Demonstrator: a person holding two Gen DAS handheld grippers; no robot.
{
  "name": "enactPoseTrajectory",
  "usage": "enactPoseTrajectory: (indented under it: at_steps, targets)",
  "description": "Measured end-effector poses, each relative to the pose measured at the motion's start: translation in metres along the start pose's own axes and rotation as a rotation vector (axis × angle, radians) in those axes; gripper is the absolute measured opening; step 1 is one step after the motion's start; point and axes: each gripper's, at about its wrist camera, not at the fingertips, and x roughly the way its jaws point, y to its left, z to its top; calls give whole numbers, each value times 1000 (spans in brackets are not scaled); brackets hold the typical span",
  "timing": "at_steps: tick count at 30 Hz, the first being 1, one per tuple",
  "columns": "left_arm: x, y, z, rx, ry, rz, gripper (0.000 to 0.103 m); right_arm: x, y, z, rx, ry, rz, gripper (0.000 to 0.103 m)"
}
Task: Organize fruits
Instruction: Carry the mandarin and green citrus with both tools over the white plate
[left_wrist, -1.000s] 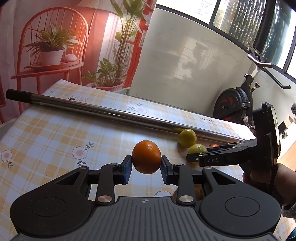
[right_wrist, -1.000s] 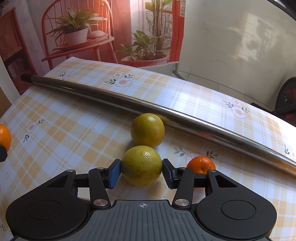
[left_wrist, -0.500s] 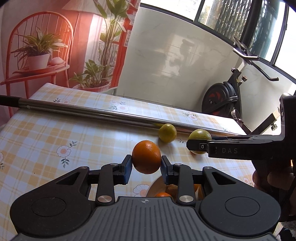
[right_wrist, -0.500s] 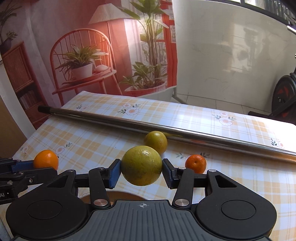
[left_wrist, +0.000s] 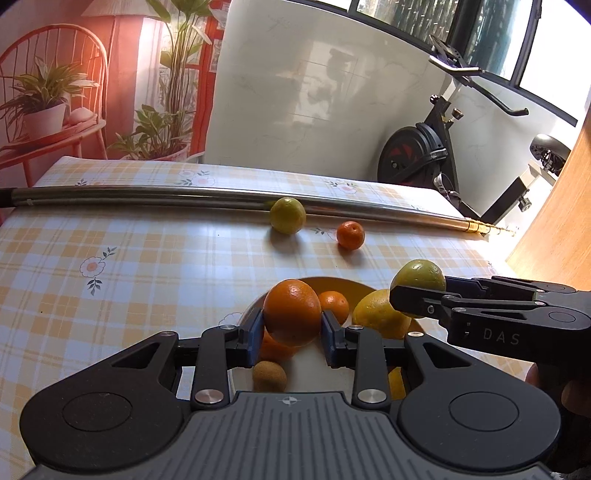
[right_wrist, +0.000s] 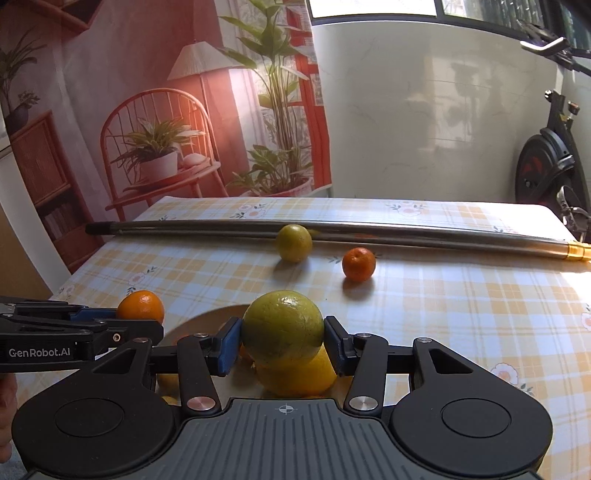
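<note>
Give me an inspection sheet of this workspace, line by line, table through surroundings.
Surface: yellow plaid floral tablecloth.
Job's things: cream bowl holding a lemon, a small mandarin and a brown kiwi; loose yellow-green citrus and small orange mandarin still on the cloth.
Clutter: long steel pole beside the loose citrus.
Grippers: left gripper shut on a round orange; right gripper shut on a green-yellow citrus; both over the bowl.
Cables: nothing seen.
Surroundings: printed plant backdrop, exercise bike.

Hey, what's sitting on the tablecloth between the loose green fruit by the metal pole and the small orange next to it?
Nothing: in both views only bare tablecloth separates the green fruit from the small orange.
</note>
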Motion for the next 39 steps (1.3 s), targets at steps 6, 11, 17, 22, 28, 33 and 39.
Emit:
enactPoseTrajectory:
  at_steps: [6,11,17,22,28,33,39]
  targets:
    - [-3,-5,-6,27,20,8,34,-10,-4,-9,29,-15,11,44]
    - [-5,-12,-10,47,48,-11,34,-16,-8,-11,49,-32,23,44]
    - [-3,-20,-25,111,129,-102,34,-19,-13,-13,66,-43,33,44]
    - [11,-19,-32,115,224,-93,34,-18,-13,-15,73,-39,42,44]
    - [17,-13,-38,97,273,-70,34,-16,-13,-16,76,-27,46,44]
    - [18,-12,-38,119,267,2,34,-13,-8,-18,66,-12,54,44]
    - [18,-11,-36,126,240,27,35,-9,-4,-19,55,2,57,44]
